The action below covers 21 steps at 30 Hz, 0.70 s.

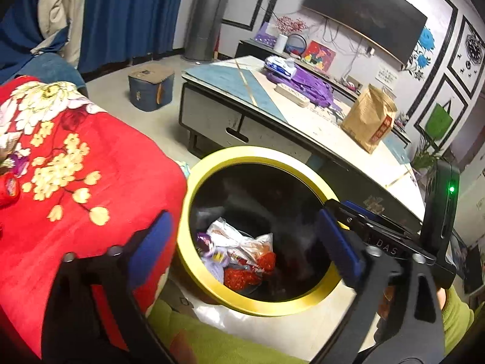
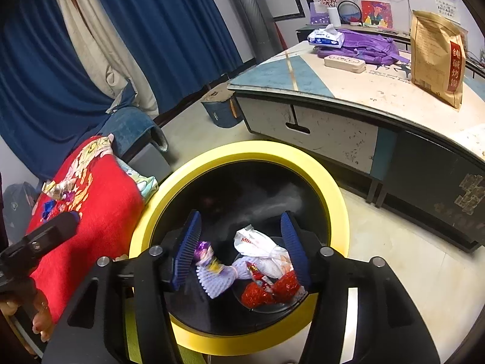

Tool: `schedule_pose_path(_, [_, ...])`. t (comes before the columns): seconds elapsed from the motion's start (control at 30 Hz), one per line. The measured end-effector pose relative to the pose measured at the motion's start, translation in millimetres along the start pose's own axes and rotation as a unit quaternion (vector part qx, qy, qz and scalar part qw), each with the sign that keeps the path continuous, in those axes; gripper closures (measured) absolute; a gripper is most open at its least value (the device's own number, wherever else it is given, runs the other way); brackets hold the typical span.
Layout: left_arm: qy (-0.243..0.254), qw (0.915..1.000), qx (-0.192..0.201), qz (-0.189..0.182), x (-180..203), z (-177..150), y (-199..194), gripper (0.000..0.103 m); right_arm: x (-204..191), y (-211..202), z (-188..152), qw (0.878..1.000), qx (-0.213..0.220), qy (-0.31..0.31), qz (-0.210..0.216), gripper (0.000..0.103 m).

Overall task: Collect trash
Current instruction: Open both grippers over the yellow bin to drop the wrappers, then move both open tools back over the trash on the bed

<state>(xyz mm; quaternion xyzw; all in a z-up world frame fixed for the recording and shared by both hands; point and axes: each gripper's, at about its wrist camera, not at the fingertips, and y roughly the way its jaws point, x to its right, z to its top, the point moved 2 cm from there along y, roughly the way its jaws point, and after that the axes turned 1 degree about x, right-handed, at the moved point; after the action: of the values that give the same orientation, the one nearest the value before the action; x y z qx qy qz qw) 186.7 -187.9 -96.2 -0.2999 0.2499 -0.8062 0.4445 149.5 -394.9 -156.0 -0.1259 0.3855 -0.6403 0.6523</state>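
Right gripper (image 2: 241, 242): fingers spread, empty, above yellow-rimmed bin (image 2: 333, 182); wrappers (image 2: 263, 270) lie below it. Left gripper (image 1: 242, 242): spread, empty, red blanket (image 1: 75, 182) to its left.

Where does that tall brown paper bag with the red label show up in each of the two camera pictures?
Left wrist view: the brown paper bag stands right of centre, upper half, on the coffee table.
Right wrist view: the same bag stands at the far upper right, on that table.
Shared landmark: the yellow-rimmed bin sits low in both pictures, in front of the table.
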Motion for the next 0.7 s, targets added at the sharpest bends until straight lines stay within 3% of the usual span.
schedule_pose_path(0.4, [-0.01,0.9981,0.049,0.035,-15,2,-37,0.011,-17,-10,3,1.0,0.021,-0.021,0.009,0.042])
schedule_pose_path(0.7, [-0.042,0.9914,0.101,0.072,-45,5,-79,0.011,-47,-23,7,0.997,0.049,-0.056,0.035,0.039])
